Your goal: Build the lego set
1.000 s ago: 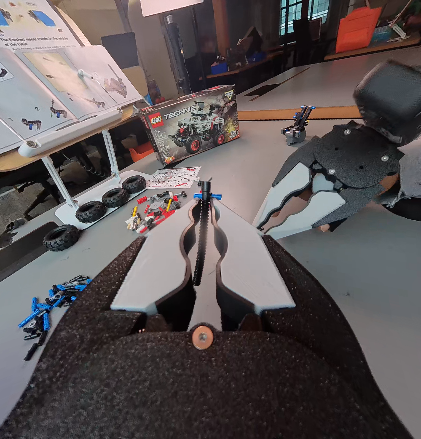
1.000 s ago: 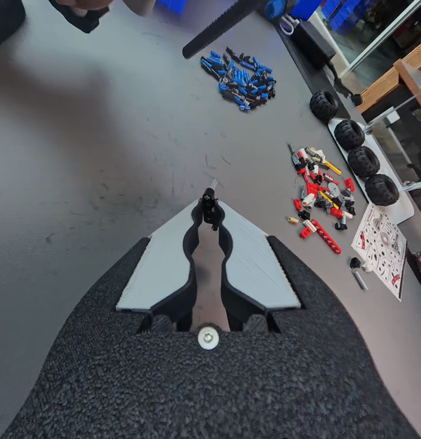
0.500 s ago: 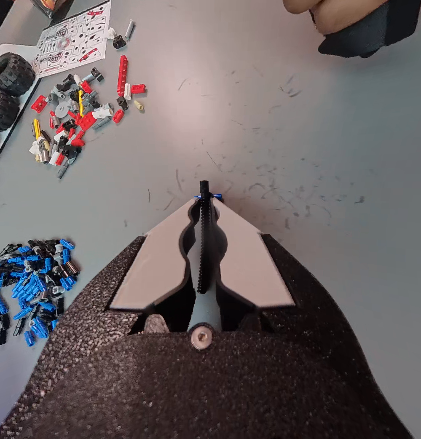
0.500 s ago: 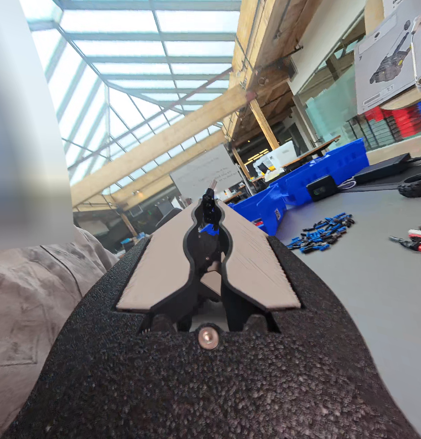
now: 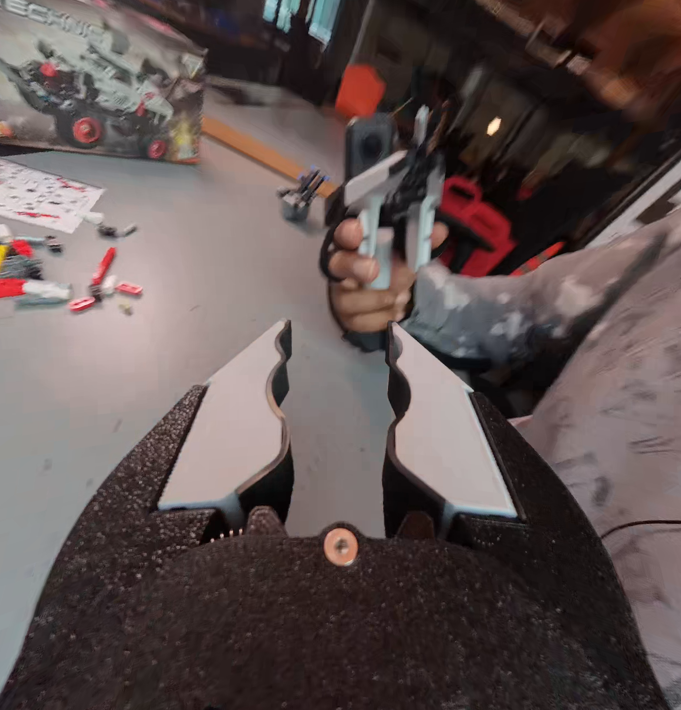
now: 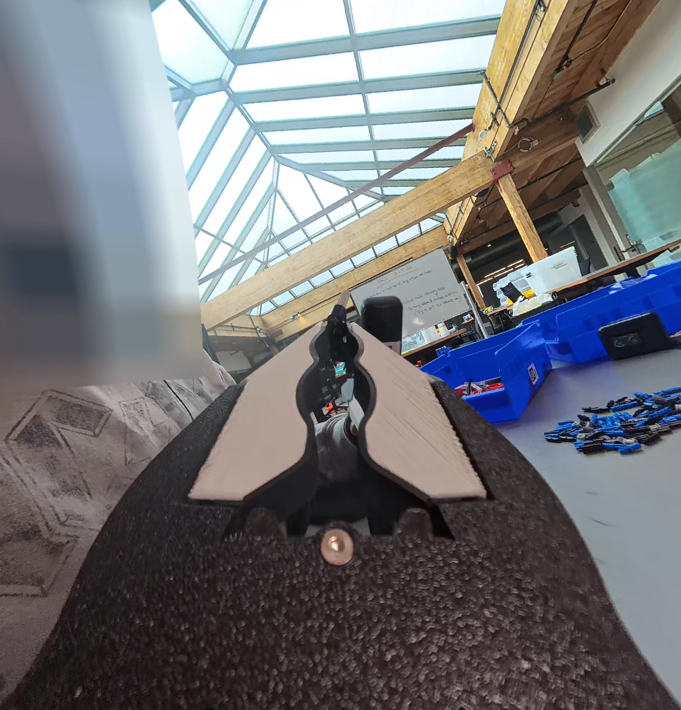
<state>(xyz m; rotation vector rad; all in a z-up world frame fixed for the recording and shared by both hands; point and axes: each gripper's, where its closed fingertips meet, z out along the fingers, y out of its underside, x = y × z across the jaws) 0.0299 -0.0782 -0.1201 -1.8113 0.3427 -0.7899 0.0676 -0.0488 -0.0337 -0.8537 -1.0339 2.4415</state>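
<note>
Clearly, in the left wrist view the left gripper (image 5: 338,332) has its fingers spread apart with nothing between them, above the grey table (image 5: 200,365). Ahead and to its right, a hand (image 5: 363,284) holds the right gripper (image 5: 421,153) upright, tips pinched on a small black piece (image 5: 415,169). Loose red and grey lego parts (image 5: 43,276) lie to the left, the set's box (image 5: 93,88) beyond them.

From the right wrist view, the right gripper (image 6: 338,326) points up toward the skylight, fingers together on the black piece (image 6: 337,320). A pile of blue and black pins (image 6: 623,418) lies to its right, blue bins (image 6: 523,369) behind.
</note>
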